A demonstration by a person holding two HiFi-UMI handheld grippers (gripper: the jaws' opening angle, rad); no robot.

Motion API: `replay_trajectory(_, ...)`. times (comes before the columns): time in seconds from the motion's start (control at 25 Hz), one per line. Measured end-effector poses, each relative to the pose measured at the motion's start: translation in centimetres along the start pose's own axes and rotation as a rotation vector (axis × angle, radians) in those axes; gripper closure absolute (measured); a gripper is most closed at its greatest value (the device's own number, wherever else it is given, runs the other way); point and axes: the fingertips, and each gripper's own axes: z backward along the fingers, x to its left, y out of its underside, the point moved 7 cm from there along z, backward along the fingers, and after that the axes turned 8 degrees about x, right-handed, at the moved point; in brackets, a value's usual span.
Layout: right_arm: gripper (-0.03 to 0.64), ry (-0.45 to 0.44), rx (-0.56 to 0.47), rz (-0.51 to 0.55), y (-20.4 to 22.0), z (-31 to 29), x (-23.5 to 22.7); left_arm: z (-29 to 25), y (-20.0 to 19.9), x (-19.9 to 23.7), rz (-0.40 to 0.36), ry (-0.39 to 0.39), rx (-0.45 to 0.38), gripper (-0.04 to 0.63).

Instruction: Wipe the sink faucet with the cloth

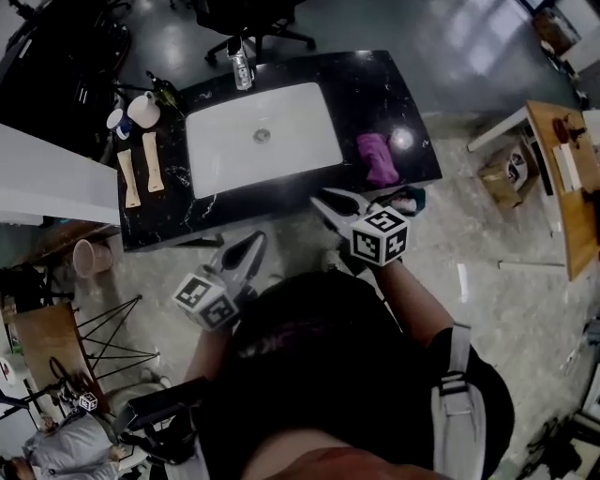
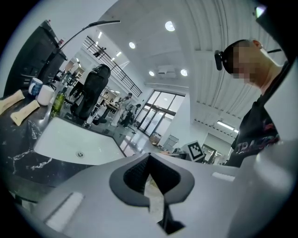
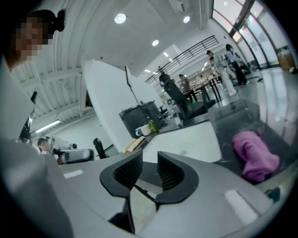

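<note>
A purple cloth (image 1: 378,157) lies crumpled on the black marble counter (image 1: 375,94), just right of the white sink basin (image 1: 262,136). The chrome faucet (image 1: 242,66) stands at the basin's far edge. My right gripper (image 1: 323,201) hovers at the counter's near edge, a short way in front of the cloth (image 3: 253,153), open with nothing between its jaws (image 3: 150,160). My left gripper (image 1: 253,246) is held lower and left, off the counter in front of the basin (image 2: 74,142). It is shut (image 2: 148,158) and holds nothing.
A white mug (image 1: 143,109), a bottle (image 1: 167,92) and two wooden pieces (image 1: 141,169) sit on the counter's left end. An office chair (image 1: 253,19) stands behind the counter. A wooden table (image 1: 567,178) and a cardboard box (image 1: 506,171) are at the right.
</note>
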Motion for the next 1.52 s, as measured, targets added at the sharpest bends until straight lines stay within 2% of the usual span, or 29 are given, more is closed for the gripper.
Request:
replay_trajectory(0.08, 0.496, 0.190, 0.034, 0.026, -0.6, 1.5, -4.4, -0.1, -0.1, 0.0, 0.002, 0.001, 0.007, 0.595)
replay_trajectory(0.2, 0.444, 0.539, 0.165, 0.108, -1.0, 3.9, -11.4, 0.0, -0.4, -0.1, 0.030, -0.005, 0.015, 0.595)
replay_trajectory(0.24, 0.419, 0.607, 0.213, 0.118, -1.0, 4.3, -13.2, 0.0, -0.3, 0.0, 0.034, -0.004, 0.019, 0.595)
replay_trajectory(0.28, 0.412, 0.642, 0.255, 0.115, -1.0, 4.4, -14.6, 0.1, -0.2, 0.1, 0.038, -0.003, 0.022, 0.595)
replay_trajectory(0.56, 0.391, 0.717, 0.460, 0.089, -0.3, 1.2, -19.6, 2.0, 1.1, 1.4, 0.045, -0.012, 0.025, 0.595)
replay_trajectory(0.64, 0.438, 0.741, 0.474, 0.074, 0.2, 0.6, -20.1, 2.9, 1.1, 1.8, 0.053, -0.024, 0.019, 0.595)
replay_trajectory(0.8, 0.494, 0.769, 0.417, 0.047, -0.1, 1.1, -19.5, 4.6, 1.1, 2.6, 0.066, -0.035, 0.006, 0.595)
replay_trajectory(0.88, 0.500, 0.773, 0.381, 0.087, -0.7, 1.3, -17.9, 5.4, 1.1, 3.0, 0.072, -0.032, 0.000, 0.595)
replay_trajectory(0.96, 0.502, 0.733, 0.324, 0.142, -1.7, 0.7, -15.6, 6.2, 1.1, 3.7, 0.061, -0.019, -0.008, 0.595)
replay_trajectory(1.24, 0.502, 0.417, 0.085, 0.292, -5.5, -2.7, -5.7, 8.1, 2.0, 4.4, 0.045, 0.033, -0.002, 0.595)
replay_trajectory(1.36, 0.503, 0.319, 0.051, 0.357, -7.5, -4.8, -2.5, 8.7, 2.1, 5.4, 0.077, 0.043, -0.017, 0.595)
replay_trajectory(1.52, 0.503, 0.255, 0.070, 0.487, -10.9, -7.1, -0.7, 9.4, 1.4, 5.6, 0.108, 0.012, -0.042, 0.595)
